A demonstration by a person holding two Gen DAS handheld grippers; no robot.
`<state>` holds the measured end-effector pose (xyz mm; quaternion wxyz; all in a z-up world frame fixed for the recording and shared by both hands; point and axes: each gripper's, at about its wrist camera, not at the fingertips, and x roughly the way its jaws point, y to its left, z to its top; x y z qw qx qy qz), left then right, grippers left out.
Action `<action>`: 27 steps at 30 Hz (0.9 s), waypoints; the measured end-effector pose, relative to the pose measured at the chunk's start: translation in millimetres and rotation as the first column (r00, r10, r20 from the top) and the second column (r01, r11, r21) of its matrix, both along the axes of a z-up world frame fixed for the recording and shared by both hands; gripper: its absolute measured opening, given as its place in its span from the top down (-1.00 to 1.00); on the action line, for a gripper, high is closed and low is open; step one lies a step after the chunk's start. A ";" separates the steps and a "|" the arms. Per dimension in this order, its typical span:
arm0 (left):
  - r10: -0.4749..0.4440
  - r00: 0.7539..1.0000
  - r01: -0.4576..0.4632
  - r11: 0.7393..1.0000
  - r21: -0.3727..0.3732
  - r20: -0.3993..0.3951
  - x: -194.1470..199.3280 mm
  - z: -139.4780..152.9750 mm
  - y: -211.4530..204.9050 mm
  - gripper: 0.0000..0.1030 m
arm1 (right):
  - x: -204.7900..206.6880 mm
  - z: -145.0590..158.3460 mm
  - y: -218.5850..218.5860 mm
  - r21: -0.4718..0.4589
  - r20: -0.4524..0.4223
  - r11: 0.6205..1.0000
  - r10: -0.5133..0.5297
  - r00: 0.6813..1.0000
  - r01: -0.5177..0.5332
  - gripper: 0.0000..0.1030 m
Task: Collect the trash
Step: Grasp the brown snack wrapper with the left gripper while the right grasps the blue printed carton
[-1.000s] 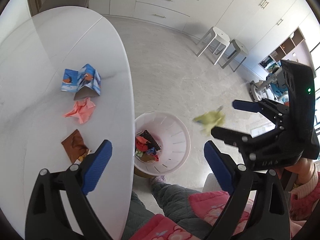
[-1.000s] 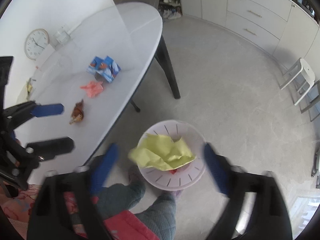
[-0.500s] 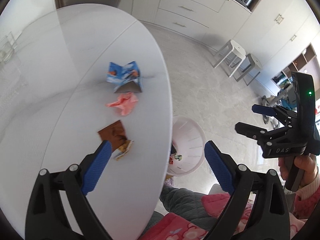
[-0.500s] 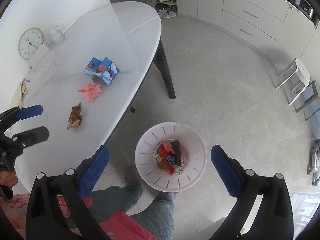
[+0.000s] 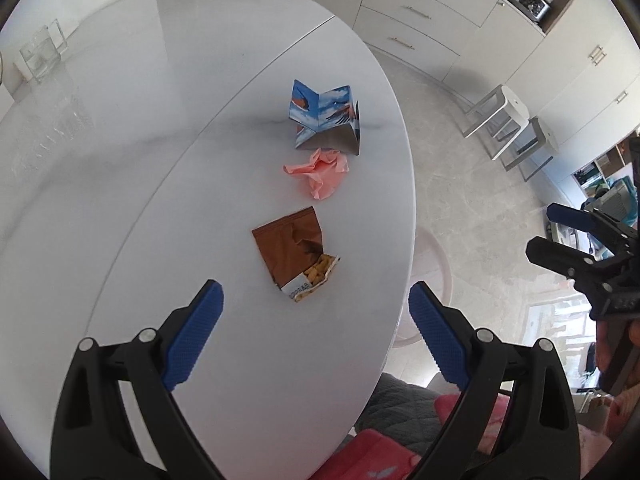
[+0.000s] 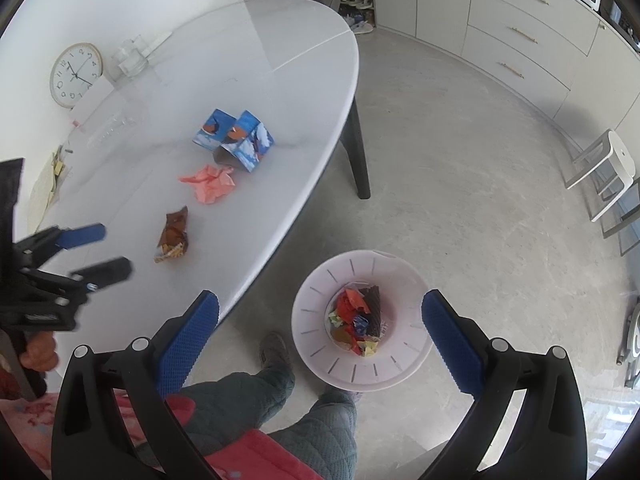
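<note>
Three pieces of trash lie on the white oval table (image 5: 120, 184): a torn brown snack wrapper (image 5: 298, 256), a crumpled pink paper (image 5: 320, 170) and a folded blue carton (image 5: 326, 118). My left gripper (image 5: 316, 322) is open, hovering just short of the brown wrapper. My right gripper (image 6: 320, 322) is open and empty above the pink waste bin (image 6: 362, 320) on the floor, which holds several coloured scraps and a yellow paper. In the right wrist view the wrapper (image 6: 173, 240), pink paper (image 6: 210, 182) and carton (image 6: 236, 138) also show.
A glass container (image 5: 40, 54) stands at the table's far left, and a round clock (image 6: 76, 74) leans on the wall. White stools (image 5: 508, 120) and cabinets line the far side. The person's legs (image 6: 280, 392) are beside the bin.
The yellow paper dropped from my right gripper into the bin. My left gripper swung from over the bin onto the table, toward the brown wrapper.
</note>
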<state>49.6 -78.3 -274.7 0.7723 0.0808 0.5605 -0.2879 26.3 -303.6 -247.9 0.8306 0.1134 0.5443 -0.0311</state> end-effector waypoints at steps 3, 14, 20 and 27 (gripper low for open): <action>0.052 0.998 -0.051 0.999 0.009 -0.036 10.1 -15.6 -7.2 -0.74 | 10.3 3.4 4.8 -0.011 0.015 1.000 0.007 1.000 -0.006 -0.96; 0.284 0.956 -0.276 0.955 0.110 -0.070 31.8 -46.7 -15.0 -0.50 | 32.9 7.2 5.5 -0.006 0.030 0.998 0.065 0.997 -0.065 -0.96; 0.321 0.946 -0.311 0.937 0.162 -0.037 29.5 -51.8 -27.8 0.10 | 44.3 4.3 -3.4 0.006 0.028 0.991 0.136 0.990 -0.136 -0.96; 0.367 0.927 -0.356 0.925 0.133 -0.075 23.9 -46.9 -28.5 0.19 | 69.5 0.6 -5.0 0.028 0.033 0.962 0.270 0.962 -0.271 -0.96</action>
